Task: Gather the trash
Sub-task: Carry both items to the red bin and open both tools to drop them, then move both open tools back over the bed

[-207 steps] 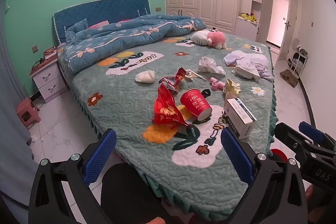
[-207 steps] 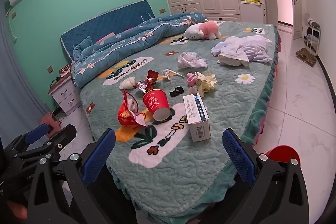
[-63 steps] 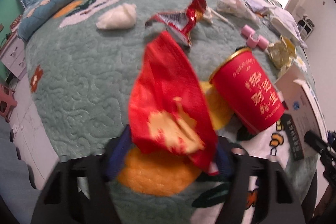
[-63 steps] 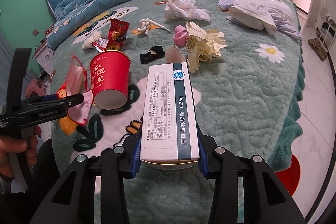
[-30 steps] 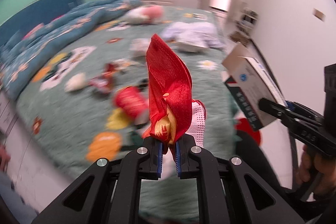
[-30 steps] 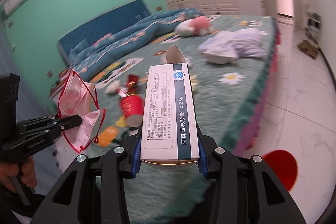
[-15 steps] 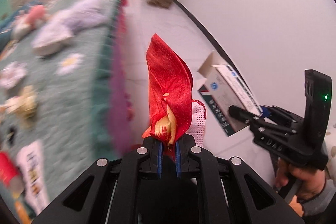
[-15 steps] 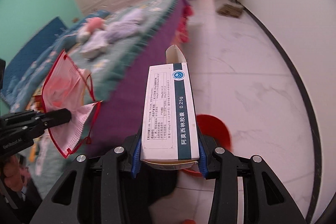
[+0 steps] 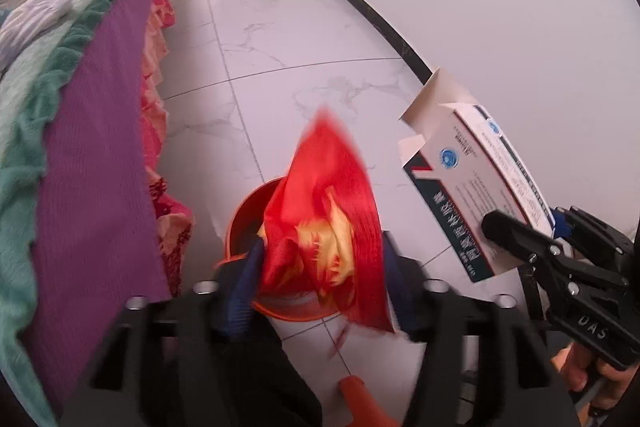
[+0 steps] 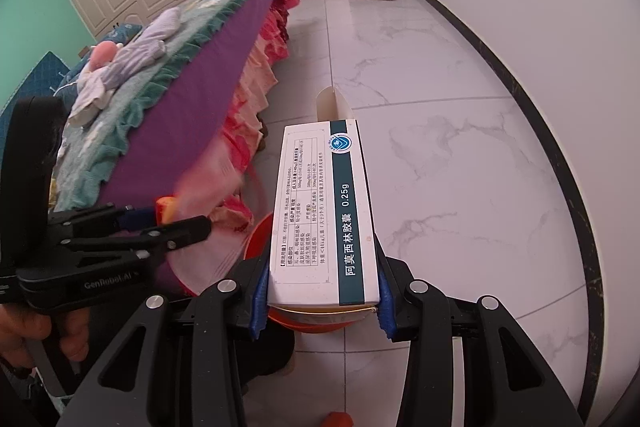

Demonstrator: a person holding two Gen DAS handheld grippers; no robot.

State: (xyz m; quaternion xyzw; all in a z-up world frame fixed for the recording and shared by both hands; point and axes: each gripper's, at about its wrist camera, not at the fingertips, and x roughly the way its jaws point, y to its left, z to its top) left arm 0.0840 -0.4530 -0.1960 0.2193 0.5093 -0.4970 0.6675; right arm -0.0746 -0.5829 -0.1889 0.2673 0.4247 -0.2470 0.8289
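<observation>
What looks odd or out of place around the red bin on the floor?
The crumpled red wrapper hangs loose between the opening left gripper jaws above the round red bin. The white medicine box has its end flap open.

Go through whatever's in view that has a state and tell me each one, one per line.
Left hand-held gripper: jaws opening, red wrapper between them.
Red wrapper: blurred, over the bin, pads no longer pressing it.
Right hand-held gripper: shut on the medicine box.
Medicine box: held, end flap open.
Red bin: on the floor beside the bed, open-topped.
</observation>
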